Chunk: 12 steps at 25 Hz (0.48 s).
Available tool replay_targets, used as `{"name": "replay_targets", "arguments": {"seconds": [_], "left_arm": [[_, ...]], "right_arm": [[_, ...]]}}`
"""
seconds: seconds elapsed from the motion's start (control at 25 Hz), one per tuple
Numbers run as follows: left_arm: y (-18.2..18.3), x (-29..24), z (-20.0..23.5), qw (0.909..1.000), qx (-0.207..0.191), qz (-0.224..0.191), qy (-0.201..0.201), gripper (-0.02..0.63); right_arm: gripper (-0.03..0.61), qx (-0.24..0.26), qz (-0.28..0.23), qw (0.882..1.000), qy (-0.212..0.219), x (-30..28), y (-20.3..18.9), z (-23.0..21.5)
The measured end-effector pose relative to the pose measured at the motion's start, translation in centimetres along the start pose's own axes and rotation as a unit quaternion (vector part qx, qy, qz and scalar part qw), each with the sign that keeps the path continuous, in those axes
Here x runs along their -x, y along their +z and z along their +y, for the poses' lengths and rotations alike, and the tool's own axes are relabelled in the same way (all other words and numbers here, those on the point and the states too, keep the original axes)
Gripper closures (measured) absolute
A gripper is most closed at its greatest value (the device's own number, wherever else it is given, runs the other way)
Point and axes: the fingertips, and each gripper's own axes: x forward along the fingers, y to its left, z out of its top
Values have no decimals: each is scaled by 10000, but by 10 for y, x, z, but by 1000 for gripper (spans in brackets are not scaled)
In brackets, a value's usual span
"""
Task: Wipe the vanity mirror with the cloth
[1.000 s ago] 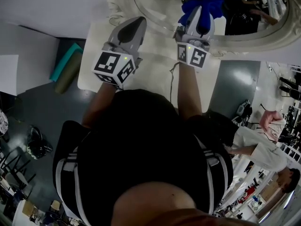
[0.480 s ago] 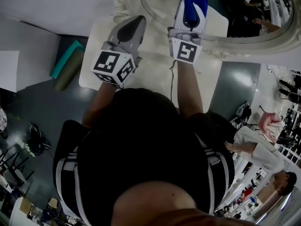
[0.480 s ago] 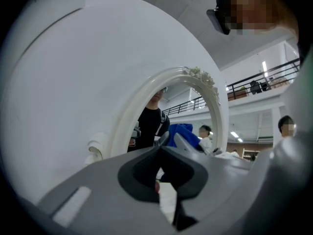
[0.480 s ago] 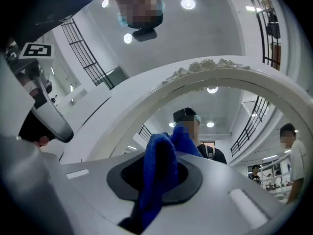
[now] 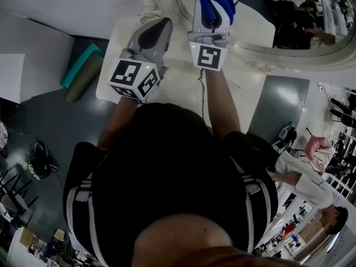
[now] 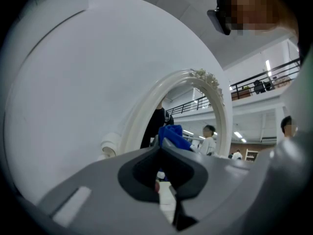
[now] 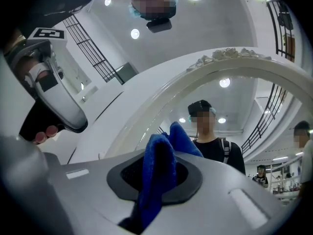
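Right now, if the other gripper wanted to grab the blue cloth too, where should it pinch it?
Probably the loose tuft of the cloth poking out past the right gripper. That gripper is shut on the cloth's middle, so only the tuft is free. The left gripper, shut and empty, sits to its left, so it should open and come from that side.

I am watching the left gripper (image 5: 159, 26) and right gripper (image 5: 213, 7) showing grey shells, each carrying a black-and-white marker cube (image 5: 133, 78); the person is wearing a black top (image 5: 167, 166) with white sleeve stripes (image 5: 78, 204).
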Motion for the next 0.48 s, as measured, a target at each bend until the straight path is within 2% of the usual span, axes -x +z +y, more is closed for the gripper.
{"name": "replay_targets", "arguments": {"seconds": [0.24, 0.48], "left_arm": [[4, 6, 10, 9999, 21, 5, 113, 606], [3, 14, 37, 9997, 50, 45, 249, 606]], "right_arm": [[537, -126, 265, 9989, 371, -6, -20, 34], [537, -871, 230, 9948, 483, -11, -39, 60]]}}
